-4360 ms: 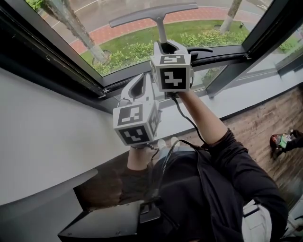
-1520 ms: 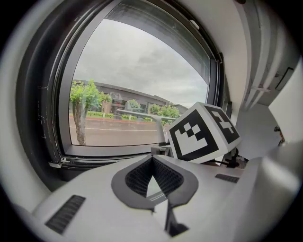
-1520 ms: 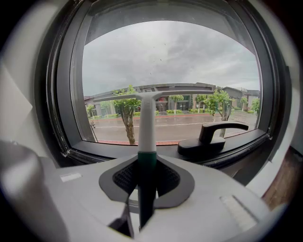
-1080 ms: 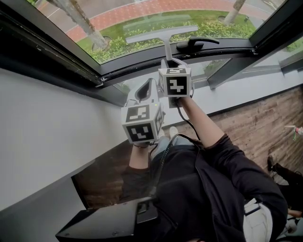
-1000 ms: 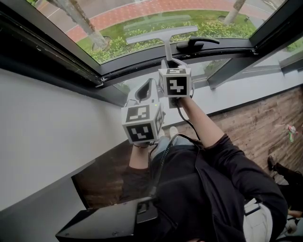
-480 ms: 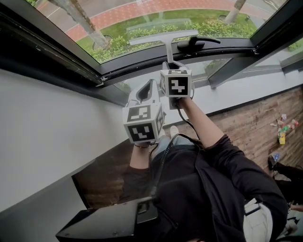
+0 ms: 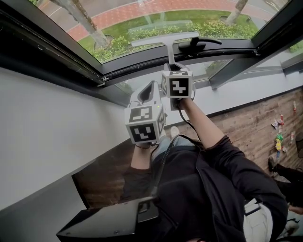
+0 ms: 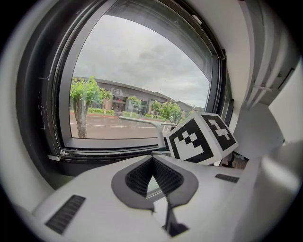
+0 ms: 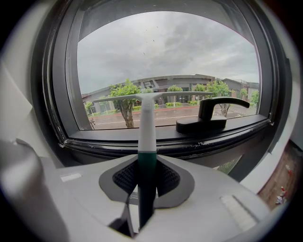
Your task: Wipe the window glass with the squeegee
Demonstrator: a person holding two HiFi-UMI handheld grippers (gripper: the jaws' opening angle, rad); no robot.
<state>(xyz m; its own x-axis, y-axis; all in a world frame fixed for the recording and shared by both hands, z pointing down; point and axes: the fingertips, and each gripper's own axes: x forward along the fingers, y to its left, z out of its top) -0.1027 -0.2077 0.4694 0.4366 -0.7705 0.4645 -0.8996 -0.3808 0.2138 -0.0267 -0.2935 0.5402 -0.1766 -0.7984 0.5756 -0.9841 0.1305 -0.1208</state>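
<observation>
The squeegee has a pale grey blade, a white shaft and a dark green grip. Its blade lies across the window glass low down, just above the bottom frame. My right gripper is shut on the green grip, and the blade stands crosswise ahead of the jaws. My left gripper hangs lower and to the left, short of the glass. In the left gripper view its jaws meet with nothing between them, and the right gripper's marker cube shows beside them.
A black window handle sits on the bottom frame just right of the blade, also the window handle. A pale sill and wall run left. Wooden floor with small coloured bits lies right. A black case sits below.
Over the past seconds the squeegee has come down the glass from high up to just above the bottom frame. In the last second it has sunk only slightly; the left gripper has kept beside it.
</observation>
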